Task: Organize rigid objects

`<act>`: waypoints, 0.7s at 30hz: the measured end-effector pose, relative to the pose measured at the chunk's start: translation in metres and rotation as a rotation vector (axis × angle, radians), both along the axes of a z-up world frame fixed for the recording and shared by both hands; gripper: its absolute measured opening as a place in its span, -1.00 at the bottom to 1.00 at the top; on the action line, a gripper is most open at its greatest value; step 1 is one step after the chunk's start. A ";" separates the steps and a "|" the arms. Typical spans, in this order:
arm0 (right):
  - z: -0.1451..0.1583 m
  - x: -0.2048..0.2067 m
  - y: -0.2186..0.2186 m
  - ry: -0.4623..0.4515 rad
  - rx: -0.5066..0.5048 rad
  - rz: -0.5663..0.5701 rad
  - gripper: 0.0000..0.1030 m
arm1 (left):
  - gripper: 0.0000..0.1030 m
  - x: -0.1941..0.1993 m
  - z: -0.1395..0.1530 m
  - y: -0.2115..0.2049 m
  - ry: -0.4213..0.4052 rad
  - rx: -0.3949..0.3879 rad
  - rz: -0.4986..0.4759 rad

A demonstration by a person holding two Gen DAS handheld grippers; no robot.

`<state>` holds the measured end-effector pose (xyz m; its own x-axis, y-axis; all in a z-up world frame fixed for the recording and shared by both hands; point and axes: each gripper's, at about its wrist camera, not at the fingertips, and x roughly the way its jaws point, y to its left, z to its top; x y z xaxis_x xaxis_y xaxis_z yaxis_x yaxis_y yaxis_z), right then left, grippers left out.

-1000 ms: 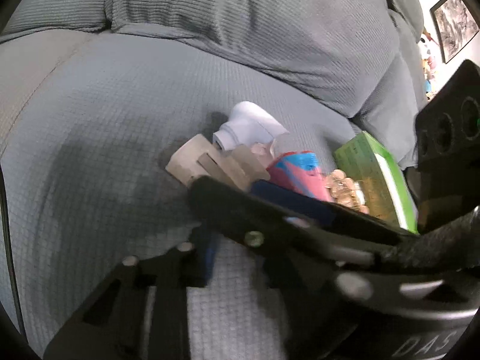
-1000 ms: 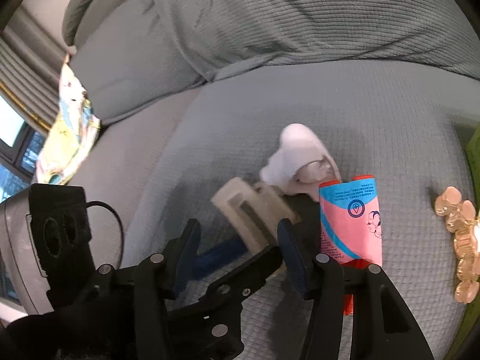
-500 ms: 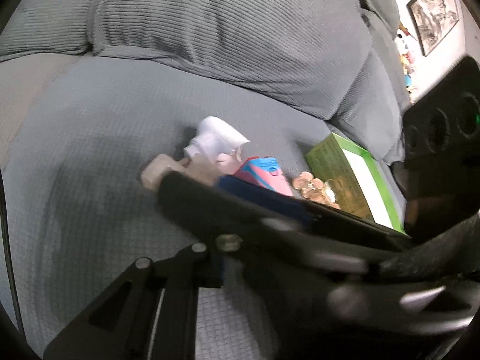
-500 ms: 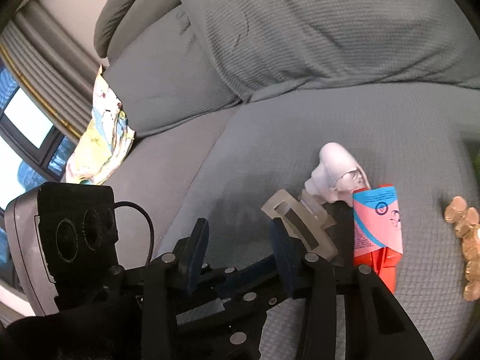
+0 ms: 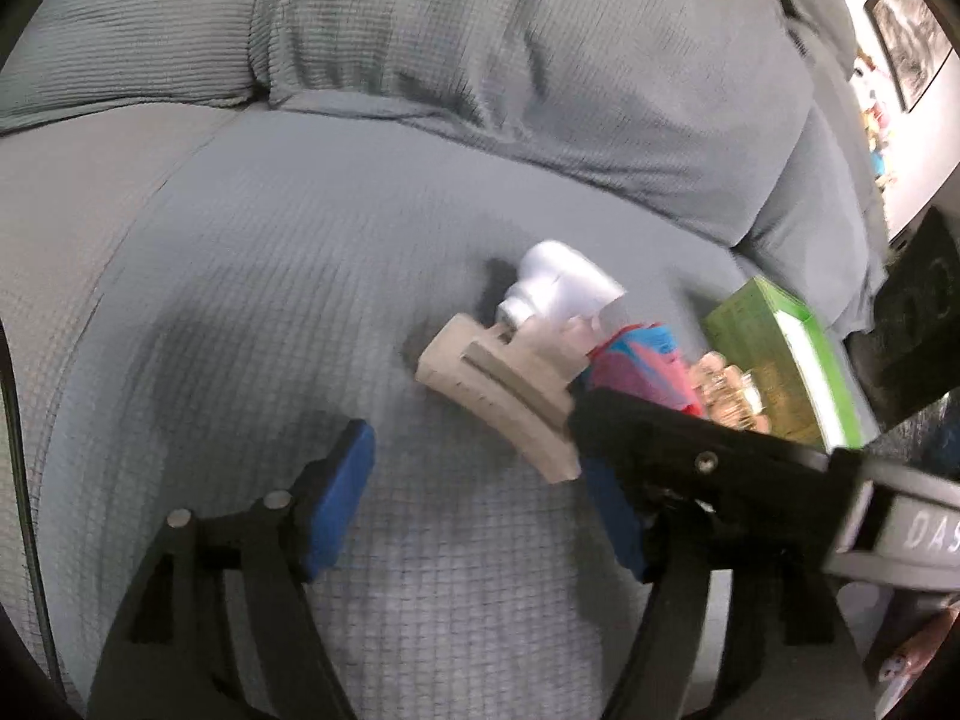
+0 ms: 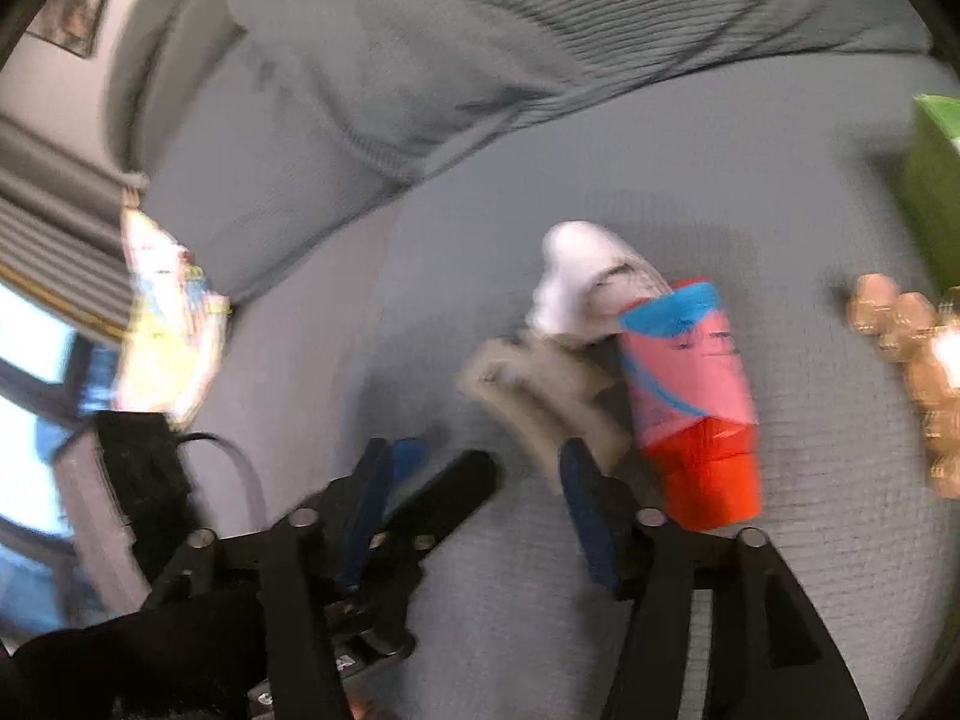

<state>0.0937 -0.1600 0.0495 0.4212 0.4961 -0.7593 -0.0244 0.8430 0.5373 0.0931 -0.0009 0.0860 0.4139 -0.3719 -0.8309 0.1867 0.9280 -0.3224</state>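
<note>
A beige hair claw clip (image 5: 510, 396) lies on the grey sofa seat, also in the right wrist view (image 6: 540, 402). Behind it lies a white plastic piece (image 5: 558, 291) (image 6: 582, 294), and beside it a pink, blue and red tube (image 6: 690, 390) (image 5: 636, 366). A cluster of tan beads (image 6: 912, 348) (image 5: 726, 390) lies to the right. My left gripper (image 5: 480, 498) is open and empty, just short of the clip. My right gripper (image 6: 486, 486) is open and empty, its right finger next to the clip. The other gripper's finger crosses each view.
A green box (image 5: 780, 366) sits at the right, its edge also in the right wrist view (image 6: 936, 180). Grey back cushions (image 5: 480, 60) rise behind the seat. A yellow patterned cloth (image 6: 162, 324) lies at the far left by a window.
Both grippers have moved; the views are blurred. The right gripper's finger no longer crosses in front of the left one's jaws, so the left gripper's open gap now shows. The clip looks nearer.
</note>
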 end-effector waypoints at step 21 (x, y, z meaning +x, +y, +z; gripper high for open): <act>-0.030 0.027 0.014 -0.025 -0.151 0.038 0.05 | 0.23 -0.003 -0.025 -0.020 -0.045 0.010 -0.071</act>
<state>0.1208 -0.1465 0.0191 0.4239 0.3930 -0.8160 -0.0690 0.9123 0.4036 0.0905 -0.0205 0.0610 0.4242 -0.3937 -0.8155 0.2661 0.9150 -0.3033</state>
